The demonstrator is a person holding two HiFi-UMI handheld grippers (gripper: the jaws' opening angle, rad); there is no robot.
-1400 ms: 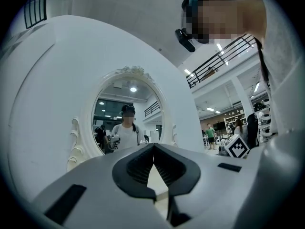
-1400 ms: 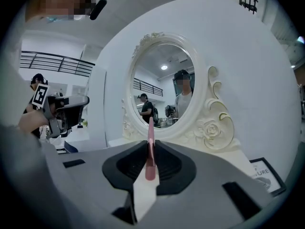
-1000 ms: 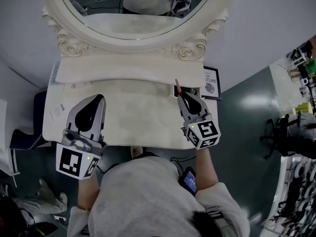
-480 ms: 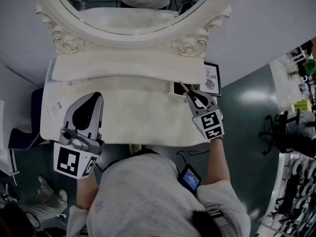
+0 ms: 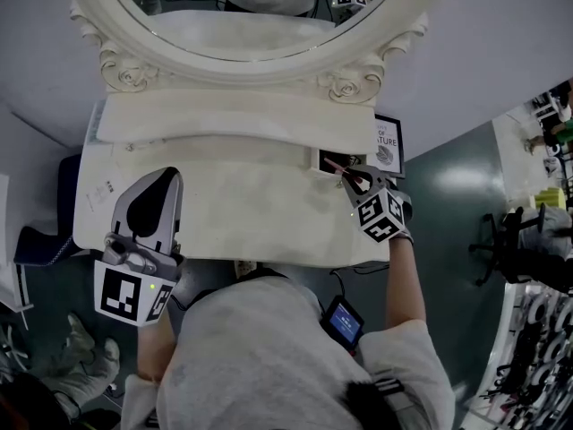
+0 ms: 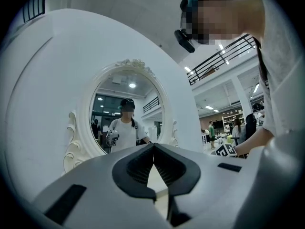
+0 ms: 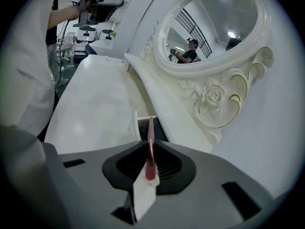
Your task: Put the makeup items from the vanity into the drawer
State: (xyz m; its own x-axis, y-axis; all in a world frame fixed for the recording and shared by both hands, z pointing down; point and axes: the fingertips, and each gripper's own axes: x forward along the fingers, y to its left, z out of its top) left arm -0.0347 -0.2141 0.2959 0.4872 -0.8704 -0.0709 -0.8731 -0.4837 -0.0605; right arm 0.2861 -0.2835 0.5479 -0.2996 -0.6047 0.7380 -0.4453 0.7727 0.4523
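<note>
**Red pencil [image 7: 150, 132] clamped, aimed at drawer [image 7: 160, 131]**

Right gripper [image 7: 149, 147]: jaws nearly closed, pinching the pencil. The pencil's long axis runs along the jaw line. Its free end projects forward past the fingertips, pointing into the open drawer just ahead and below. Left gripper [image 6: 153, 148]: empty, jaw tips together.
</note>
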